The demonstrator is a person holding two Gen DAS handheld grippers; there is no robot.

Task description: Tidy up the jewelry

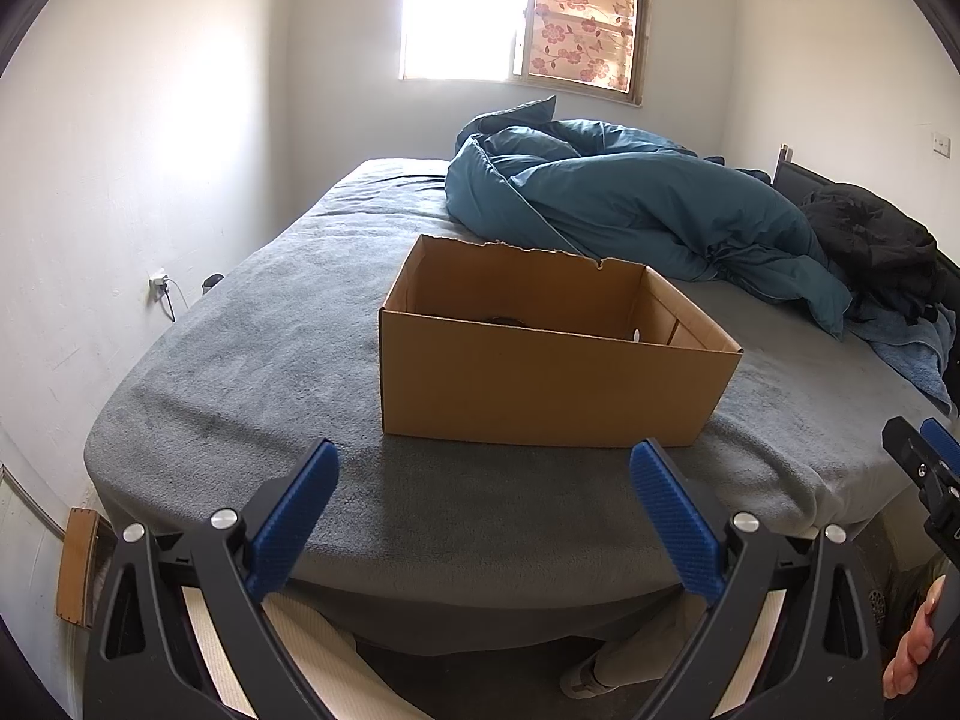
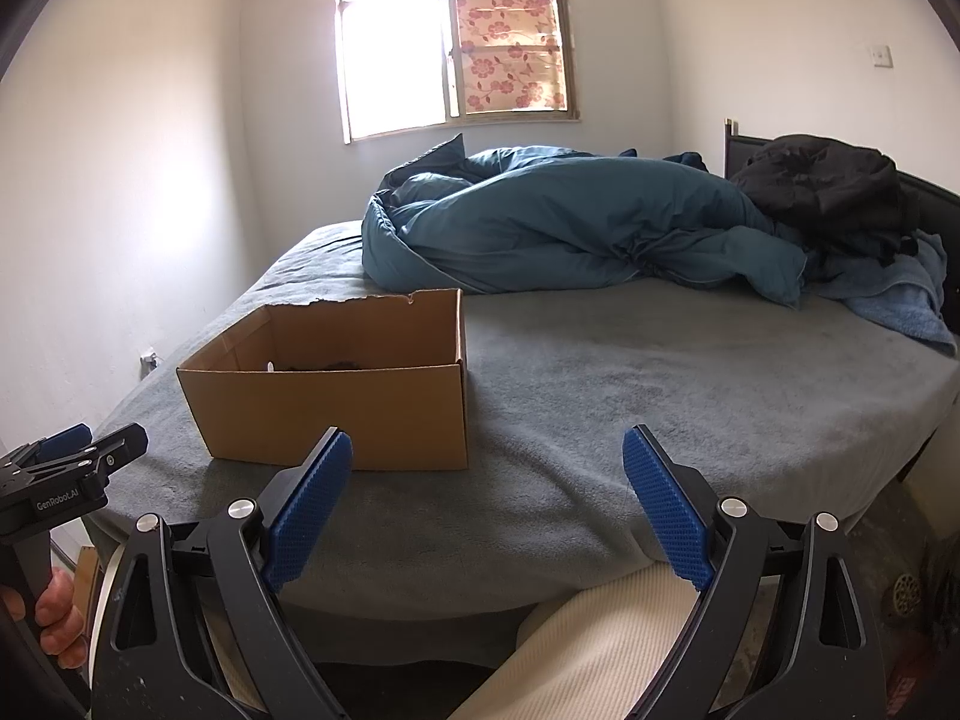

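Observation:
An open brown cardboard box (image 1: pixel 540 378) stands on the grey bed (image 1: pixel 252 360), near its front edge. Only a dark object and a small white item show inside, just above the near wall; no jewelry can be made out. The box also shows in the right wrist view (image 2: pixel 336 408), left of centre. My left gripper (image 1: pixel 483 465) is open and empty, held in front of the box, short of the bed edge. My right gripper (image 2: pixel 487 456) is open and empty, to the right of the box.
A rumpled teal duvet (image 2: pixel 570 228) lies across the back of the bed. A black garment (image 2: pixel 828 192) and a blue towel (image 2: pixel 900 300) lie by the headboard at the right. Walls stand left and behind. My legs are under the front edge.

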